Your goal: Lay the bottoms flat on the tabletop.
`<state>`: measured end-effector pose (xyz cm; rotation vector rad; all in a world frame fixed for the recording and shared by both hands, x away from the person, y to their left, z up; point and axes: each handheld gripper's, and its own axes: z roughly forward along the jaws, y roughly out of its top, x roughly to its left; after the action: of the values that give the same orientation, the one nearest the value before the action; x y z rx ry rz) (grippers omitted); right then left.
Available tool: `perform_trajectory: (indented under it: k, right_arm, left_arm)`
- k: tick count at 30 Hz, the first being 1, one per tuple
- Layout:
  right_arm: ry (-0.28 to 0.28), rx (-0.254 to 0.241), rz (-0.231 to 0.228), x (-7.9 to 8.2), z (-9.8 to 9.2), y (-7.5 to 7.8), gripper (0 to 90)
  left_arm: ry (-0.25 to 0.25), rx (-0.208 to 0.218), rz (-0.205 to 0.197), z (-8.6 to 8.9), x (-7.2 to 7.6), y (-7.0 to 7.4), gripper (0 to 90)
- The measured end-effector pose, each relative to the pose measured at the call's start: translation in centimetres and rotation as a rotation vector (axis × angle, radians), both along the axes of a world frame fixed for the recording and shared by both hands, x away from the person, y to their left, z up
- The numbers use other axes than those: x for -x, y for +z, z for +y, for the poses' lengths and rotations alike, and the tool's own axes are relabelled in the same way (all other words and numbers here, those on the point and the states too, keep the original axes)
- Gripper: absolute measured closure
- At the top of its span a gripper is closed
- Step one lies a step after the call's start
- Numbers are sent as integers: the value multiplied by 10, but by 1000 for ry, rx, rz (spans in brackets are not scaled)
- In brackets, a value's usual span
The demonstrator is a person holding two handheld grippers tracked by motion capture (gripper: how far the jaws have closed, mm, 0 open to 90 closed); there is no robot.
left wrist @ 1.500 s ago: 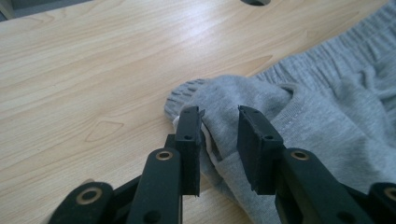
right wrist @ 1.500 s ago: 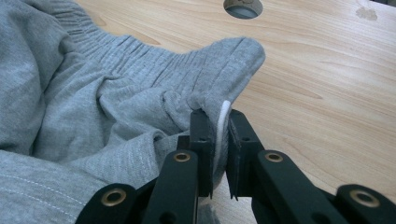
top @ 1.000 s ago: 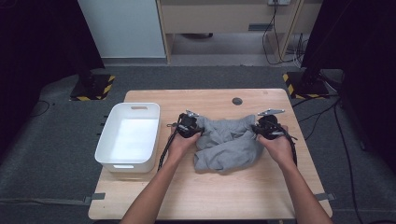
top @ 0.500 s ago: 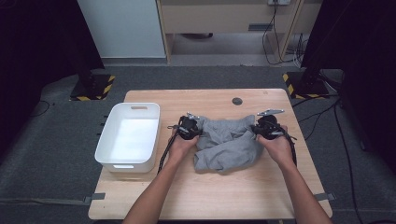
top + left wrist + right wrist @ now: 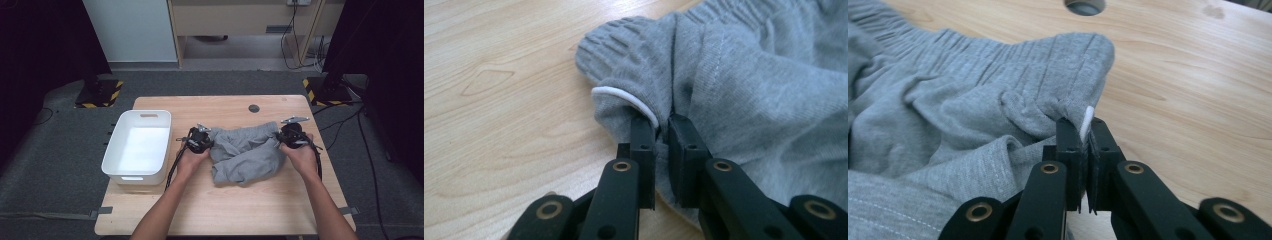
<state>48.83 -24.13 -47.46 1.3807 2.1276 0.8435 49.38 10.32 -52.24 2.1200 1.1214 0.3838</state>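
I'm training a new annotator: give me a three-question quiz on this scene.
1. True or false: both grippers are shut on the shorts.
2. What stands left of the shorts? A) bin B) plate C) cup
3. Fill in: the left gripper pinches the cloth beside a ____ cord.

Key: 1 true, the right gripper too; 2 A, the bin; 3 white.

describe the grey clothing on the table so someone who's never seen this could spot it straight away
Start at the wooden table and its white plastic bin near the left edge. Just right of the bin lies the grey garment, a crumpled soft knit with a ribbed elastic waistband, pinched at one end by the left gripper and at the other by the right gripper. It is the only fabric there.
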Motion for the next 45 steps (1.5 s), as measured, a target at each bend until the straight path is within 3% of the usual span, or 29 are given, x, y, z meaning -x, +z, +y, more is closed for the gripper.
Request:
perform_trajectory:
  k: [4,10,16,19,24,28,33,38,45]
  right_arm:
    - [-7,21,2,-1,-3,-1,870]
    - [7,7,-1,1,0,1,867]
    - [31,1,-7,3,5,5,864]
    - [34,-5,-5,3,6,6,862]
    - [39,-12,-10,4,7,8,860]
    - [46,-12,-13,4,9,8,859]
    - [45,-24,-13,3,9,7,858]
    - [42,-27,-10,2,9,6,858]
    - [42,-31,-11,2,11,6,858]
  left_arm:
    - [-10,-17,-7,2,3,0,818]
    - [-5,-14,-7,7,7,0,810]
    - [52,33,-50,11,7,8,643]
    - [64,42,-60,14,4,14,610]
    - [79,108,-49,17,-4,21,579]
    - [89,89,-81,14,-14,26,564]
    - [100,65,-42,12,-24,20,545]
    - [96,78,-13,10,-28,11,532]
    - [71,69,37,5,-29,1,617]
